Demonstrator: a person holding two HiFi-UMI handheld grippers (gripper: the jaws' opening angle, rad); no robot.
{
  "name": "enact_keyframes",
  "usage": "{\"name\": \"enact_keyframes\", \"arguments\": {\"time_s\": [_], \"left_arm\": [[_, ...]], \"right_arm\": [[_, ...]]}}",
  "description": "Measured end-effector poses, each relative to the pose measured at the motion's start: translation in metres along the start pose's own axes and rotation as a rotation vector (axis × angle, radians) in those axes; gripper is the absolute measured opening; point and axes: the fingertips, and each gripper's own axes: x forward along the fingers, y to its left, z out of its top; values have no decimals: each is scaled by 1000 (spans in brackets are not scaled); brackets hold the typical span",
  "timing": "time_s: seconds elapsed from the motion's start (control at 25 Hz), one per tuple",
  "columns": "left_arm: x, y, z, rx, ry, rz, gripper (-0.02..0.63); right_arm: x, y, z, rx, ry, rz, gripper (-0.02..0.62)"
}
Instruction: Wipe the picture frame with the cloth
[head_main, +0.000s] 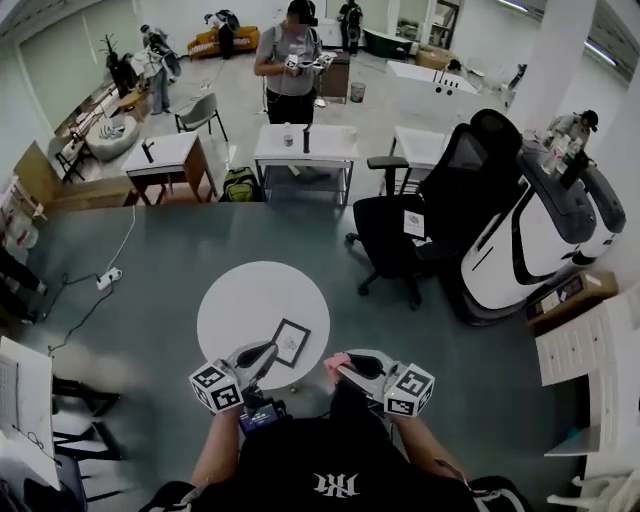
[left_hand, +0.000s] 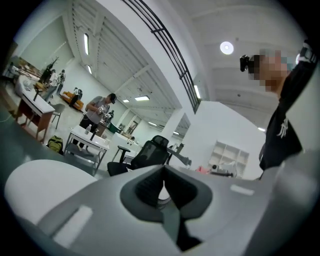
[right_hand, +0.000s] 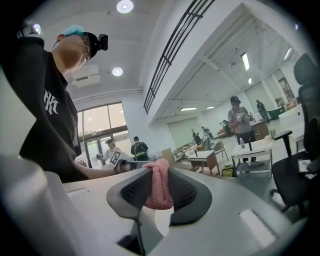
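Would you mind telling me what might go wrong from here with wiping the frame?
1. The frame lies loose on the round table, and the left gripper is shut and empty near it, so a wipe may well push the frame along or off the table.
2. The right gripper pinches only a bunched fold of the cloth; dragging it over the frame could pull the cloth free.
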Motion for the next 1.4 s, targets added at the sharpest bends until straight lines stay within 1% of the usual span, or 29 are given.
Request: {"name": "enact_keyframes", "arguments": {"time_s": [0.16, 0.28, 0.4, 0.48, 0.68, 0.88, 1.04, 1.16, 1.28, 1.4], "left_arm": [[16, 37, 23, -6, -47, 127, 3], [32, 55, 43, -16, -86, 208, 3], [43, 70, 59, -20, -114, 283, 3], [46, 80, 62, -27, -127, 339, 3], [42, 98, 60, -63, -157, 479, 3], [33, 112, 57, -93, -193, 601, 3], [24, 126, 51, -105, -199, 706, 3], [17, 139, 37, -130, -188, 777, 4], [10, 152, 9, -177, -128, 830, 3], [2, 164, -26, -241, -65, 860, 5]], "right_arm": [[43, -51, 19, -7, 37, 144, 87], [68, -82, 37, -10, 68, 246, 87], [87, -113, 47, 2, 94, 326, 87], [99, -130, 49, 10, 114, 373, 87], [125, -155, 51, 29, 159, 493, 87], [146, -164, 45, 42, 217, 600, 87], [159, -179, 35, 68, 258, 659, 87], [171, -190, 21, 86, 283, 685, 87], [184, -195, 0, 118, 327, 694, 87], [195, -191, -26, 139, 386, 702, 87]]}}
